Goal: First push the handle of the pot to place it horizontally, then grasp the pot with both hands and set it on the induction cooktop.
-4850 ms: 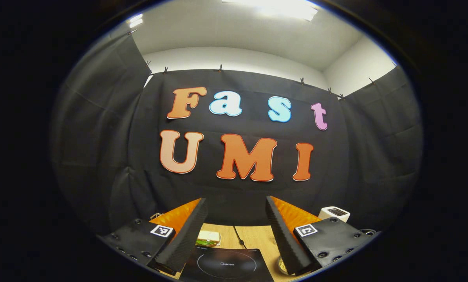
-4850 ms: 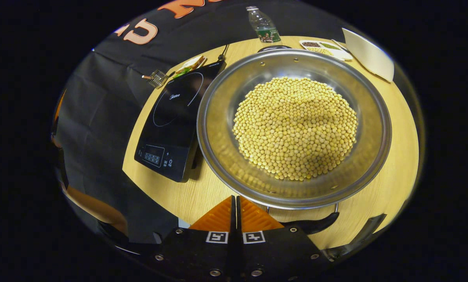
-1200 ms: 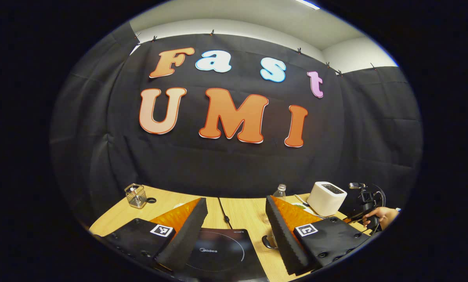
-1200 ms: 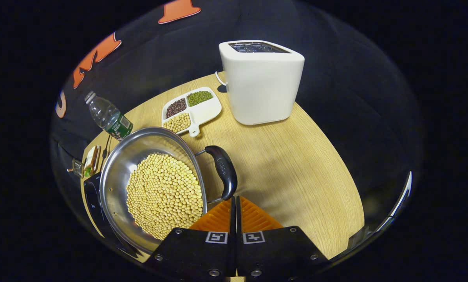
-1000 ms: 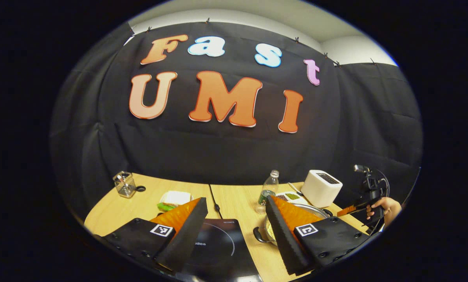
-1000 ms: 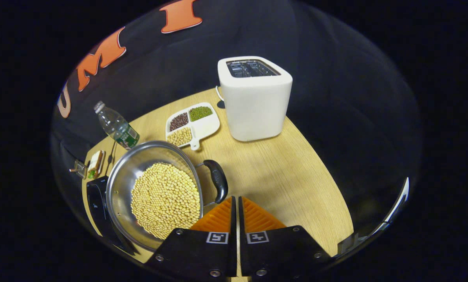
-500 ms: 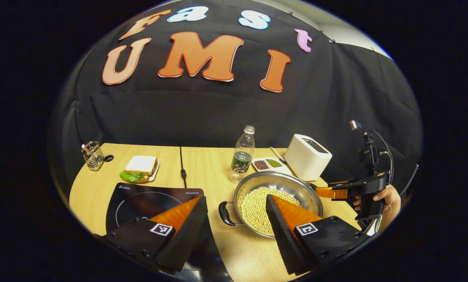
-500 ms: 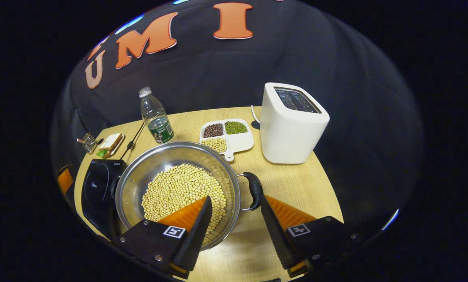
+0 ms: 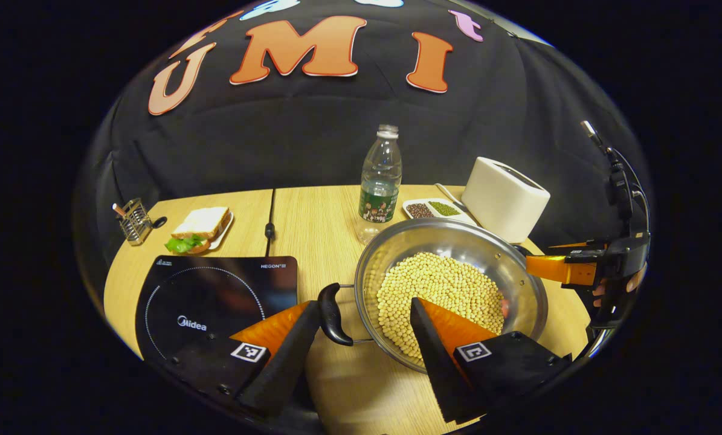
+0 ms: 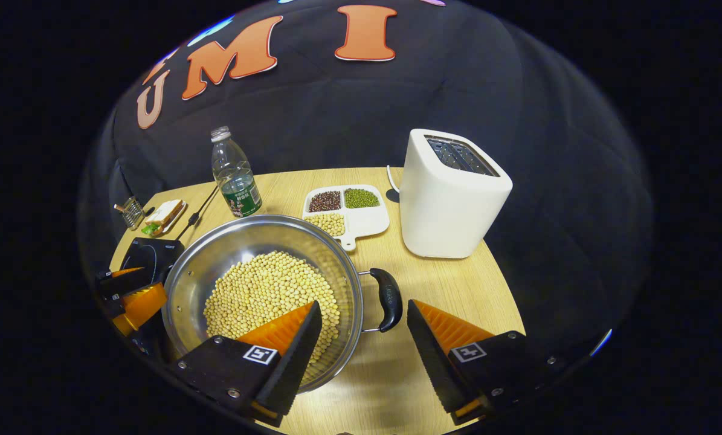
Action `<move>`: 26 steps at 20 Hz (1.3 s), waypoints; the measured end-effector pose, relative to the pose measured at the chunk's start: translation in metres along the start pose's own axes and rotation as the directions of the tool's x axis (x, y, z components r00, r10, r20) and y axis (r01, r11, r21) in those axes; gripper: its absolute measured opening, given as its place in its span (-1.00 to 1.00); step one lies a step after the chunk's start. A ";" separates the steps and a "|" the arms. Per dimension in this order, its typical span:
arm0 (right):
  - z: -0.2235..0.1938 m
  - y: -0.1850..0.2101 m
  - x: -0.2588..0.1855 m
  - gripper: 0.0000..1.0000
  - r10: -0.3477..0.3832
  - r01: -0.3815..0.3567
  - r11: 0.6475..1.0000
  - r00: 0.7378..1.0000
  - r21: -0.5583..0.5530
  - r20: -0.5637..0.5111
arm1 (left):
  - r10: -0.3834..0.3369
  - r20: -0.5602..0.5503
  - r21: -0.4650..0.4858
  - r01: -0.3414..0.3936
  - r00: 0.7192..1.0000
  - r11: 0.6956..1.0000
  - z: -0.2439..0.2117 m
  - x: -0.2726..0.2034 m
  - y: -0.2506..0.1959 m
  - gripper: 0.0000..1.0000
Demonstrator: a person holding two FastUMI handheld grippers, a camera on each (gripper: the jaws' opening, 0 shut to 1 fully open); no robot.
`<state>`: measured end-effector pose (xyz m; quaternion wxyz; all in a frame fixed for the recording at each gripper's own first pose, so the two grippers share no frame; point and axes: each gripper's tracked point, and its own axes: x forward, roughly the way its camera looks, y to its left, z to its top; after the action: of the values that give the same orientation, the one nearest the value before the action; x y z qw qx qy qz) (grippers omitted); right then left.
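Two handles now lie level on the pot (image 9: 451,284), so we judge the pushing step done and the two-handed grasp in hand. The pot, heaped with soybeans (image 10: 270,296), sits on the worktop (image 9: 312,223) just beside the induction cooktop (image 9: 209,296), not yet on it. Our left tongs (image 9: 365,338) are spread wide and empty, with the left handle (image 9: 331,307) lying between their fingers close to the left one. Our right tongs (image 10: 364,338) are likewise released, bracketing the right handle (image 10: 388,299), which sits just ahead of the gap without being pinched. Next we need each pair to ease forward until its handle sits well between the fingers, close together, then lift evenly so the beans stay put, and carry the pot sideways onto the ringed glass. Against the frame from almost five seconds back, much differs: then the right tongs were clenched and hanging above the pot near its rim, while the left looked up at the booth wall; now both have dropped low, the right has opened, and each faces its own handle.
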<state>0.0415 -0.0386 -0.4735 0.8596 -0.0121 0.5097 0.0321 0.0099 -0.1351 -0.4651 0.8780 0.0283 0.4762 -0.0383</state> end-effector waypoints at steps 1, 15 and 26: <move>-0.002 -0.001 0.001 0.80 0.001 -0.001 1.000 1.000 -0.008 -0.006 | 0.029 0.003 0.011 -0.029 1.000 1.000 0.001 0.007 0.006 0.96; -0.014 -0.005 0.038 0.84 -0.026 0.025 0.999 0.999 -0.028 -0.040 | 0.057 -0.059 0.016 -0.057 0.997 0.998 -0.015 0.073 0.010 0.97; -0.021 -0.021 0.049 0.76 -0.074 0.074 0.997 0.995 -0.002 -0.060 | 0.007 -0.089 0.084 0.001 0.996 0.996 -0.020 0.105 -0.002 0.83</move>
<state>0.0478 -0.0583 -0.5264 0.8446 -0.0318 0.5345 -0.0004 0.0504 -0.1395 -0.5640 0.8541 0.0674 0.5128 -0.0556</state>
